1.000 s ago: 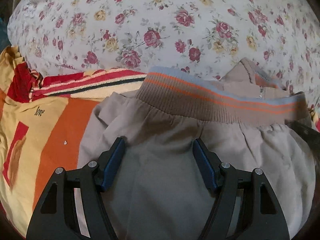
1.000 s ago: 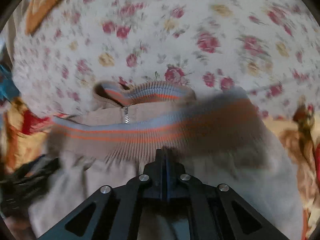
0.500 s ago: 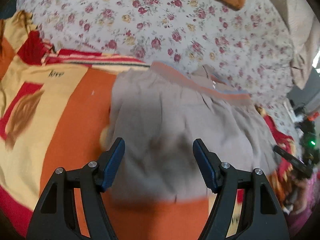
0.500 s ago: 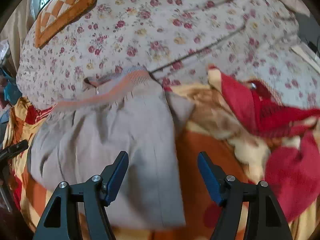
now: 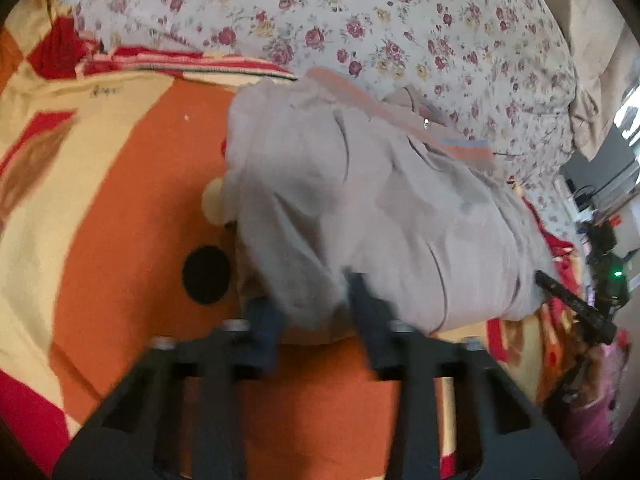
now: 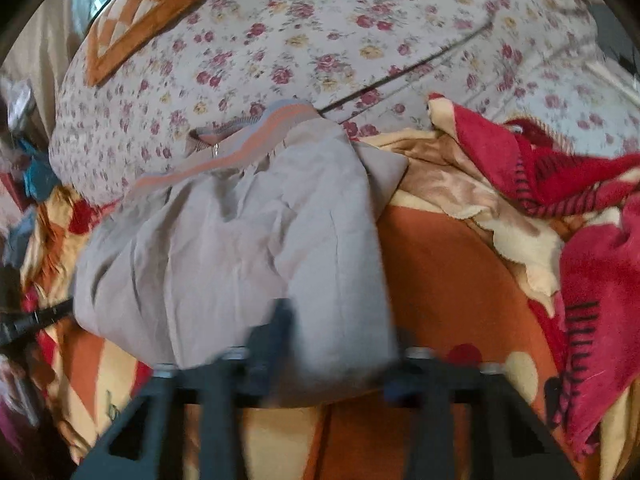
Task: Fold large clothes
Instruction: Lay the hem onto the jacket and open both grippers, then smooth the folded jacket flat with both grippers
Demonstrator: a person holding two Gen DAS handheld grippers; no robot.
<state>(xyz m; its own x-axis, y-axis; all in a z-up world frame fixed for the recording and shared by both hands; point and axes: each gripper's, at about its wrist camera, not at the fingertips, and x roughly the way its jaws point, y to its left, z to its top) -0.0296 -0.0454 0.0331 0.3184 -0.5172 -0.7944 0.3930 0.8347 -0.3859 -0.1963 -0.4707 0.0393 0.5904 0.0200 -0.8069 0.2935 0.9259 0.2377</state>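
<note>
A soft, light grey-beige jacket [image 5: 360,200] with an orange-striped ribbed hem lay bunched on the orange patterned blanket [image 5: 132,208], just below the floral bedsheet [image 5: 360,20]. The left gripper [image 5: 316,304] and right gripper [image 6: 332,340] both straddled its near folded edge, jaws apart; motion blur hid whether either pinched cloth. That limp near edge looked the best hold.

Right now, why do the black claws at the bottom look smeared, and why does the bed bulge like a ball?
In the left wrist view the left gripper is motion-blurred while the grey jacket stays fairly sharp; in the right wrist view the right gripper smears the same way. Both fisheye lenses curve the floral bedspread and darken the corners.
</note>
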